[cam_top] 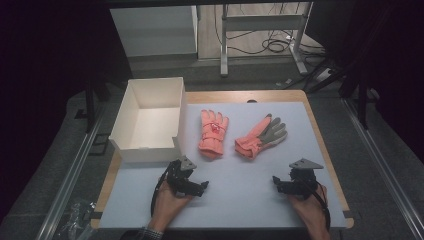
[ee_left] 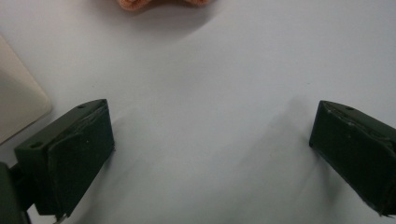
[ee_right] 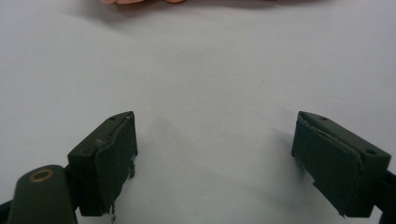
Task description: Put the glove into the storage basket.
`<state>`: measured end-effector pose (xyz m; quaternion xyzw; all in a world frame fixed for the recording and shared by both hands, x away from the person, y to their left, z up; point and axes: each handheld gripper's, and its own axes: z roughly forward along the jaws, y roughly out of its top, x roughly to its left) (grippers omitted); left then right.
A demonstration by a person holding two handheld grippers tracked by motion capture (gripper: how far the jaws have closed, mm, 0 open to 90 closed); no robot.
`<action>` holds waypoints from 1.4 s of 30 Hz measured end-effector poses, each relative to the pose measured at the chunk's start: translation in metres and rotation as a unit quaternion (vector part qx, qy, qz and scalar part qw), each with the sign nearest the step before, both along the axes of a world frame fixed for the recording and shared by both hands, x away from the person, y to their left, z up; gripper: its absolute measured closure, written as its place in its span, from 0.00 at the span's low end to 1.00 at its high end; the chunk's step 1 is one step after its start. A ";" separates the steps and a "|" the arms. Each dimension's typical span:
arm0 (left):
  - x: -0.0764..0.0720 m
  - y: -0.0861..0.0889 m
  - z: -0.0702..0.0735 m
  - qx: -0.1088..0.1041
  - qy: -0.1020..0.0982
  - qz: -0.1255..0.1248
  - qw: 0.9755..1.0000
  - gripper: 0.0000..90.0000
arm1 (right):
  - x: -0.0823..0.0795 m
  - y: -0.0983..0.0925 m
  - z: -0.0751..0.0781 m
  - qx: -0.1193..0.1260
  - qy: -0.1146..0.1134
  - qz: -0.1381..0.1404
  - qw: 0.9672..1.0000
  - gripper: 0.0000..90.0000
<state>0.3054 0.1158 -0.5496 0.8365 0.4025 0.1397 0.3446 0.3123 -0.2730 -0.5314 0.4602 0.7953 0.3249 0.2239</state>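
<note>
High view: both grippers, left [cam_top: 202, 186] and right [cam_top: 276, 183], rest on the mat, jaws apart and empty, facing two gloves [cam_top: 214, 134] beside the box [cam_top: 150, 119], likely awaiting packing.

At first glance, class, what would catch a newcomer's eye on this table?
Two salmon-pink gloves on the pale mat: the left glove lies back up, and the right glove shows its grey palm. A white open box stands empty to their left. Nearer the person, the left gripper and right gripper rest open.
</note>
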 end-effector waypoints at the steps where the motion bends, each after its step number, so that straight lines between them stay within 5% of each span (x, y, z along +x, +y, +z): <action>1: 0.000 0.000 0.000 0.000 0.000 0.000 1.000 0.00 | 0.000 0.000 0.000 0.000 0.000 0.000 1.000 0.16; 11: 0.000 0.000 0.000 -0.001 0.001 0.001 1.000 0.00 | 0.003 0.002 0.005 -0.005 0.015 0.002 1.000 0.17; 17: 0.000 0.000 0.000 -0.001 0.001 0.001 1.000 0.00 | 0.008 0.003 0.014 0.020 0.018 0.004 1.000 0.19; 33: 0.000 0.000 0.000 -0.001 0.001 0.001 1.000 0.00 | 0.042 0.020 0.040 0.024 0.004 0.030 0.999 0.25; 42: 0.000 0.000 0.000 -0.001 0.001 0.001 1.000 0.00 | 0.073 0.028 0.055 0.028 -0.004 0.024 0.999 0.41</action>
